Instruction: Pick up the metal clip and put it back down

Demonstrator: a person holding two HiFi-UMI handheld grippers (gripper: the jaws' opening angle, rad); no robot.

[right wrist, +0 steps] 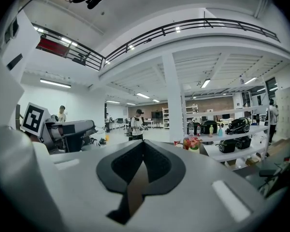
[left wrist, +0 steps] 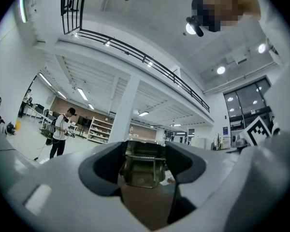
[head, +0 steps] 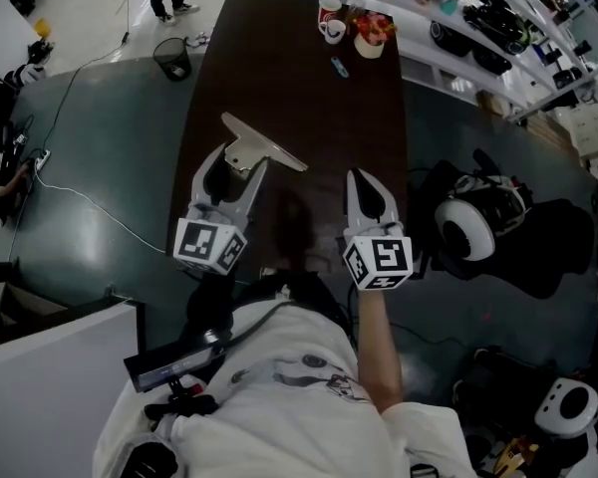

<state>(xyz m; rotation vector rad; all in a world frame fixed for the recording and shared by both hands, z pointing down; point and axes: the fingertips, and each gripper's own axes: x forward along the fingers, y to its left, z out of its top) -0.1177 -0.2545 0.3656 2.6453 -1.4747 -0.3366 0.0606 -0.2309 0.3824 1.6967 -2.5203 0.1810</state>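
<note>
Desk: long dark-brown wooden desk (head: 299, 88), under both claws.
Left claw: white two-jaw left claw (head: 241, 167), clamped on the clip.
Right claw: white two-jaw right claw (head: 359, 177), jaws pressed together, empty.
Clip: silvery metal clip with a wide flat bar (head: 269, 145), between the left claw's jaws, over the desk's near half.

Metal clip (left wrist: 141, 174) is seen clamped btwn the jaws of the left gripper (left wrist: 144, 161), lower centre of frame, its spring coil turned to the lens. Beyond, a person (left wrist: 62, 132) is pictured standing mid-left, w/ a white column (left wrist: 125, 108) at centre and a balcony railing (left wrist: 135, 52) across the upper frame.
</note>
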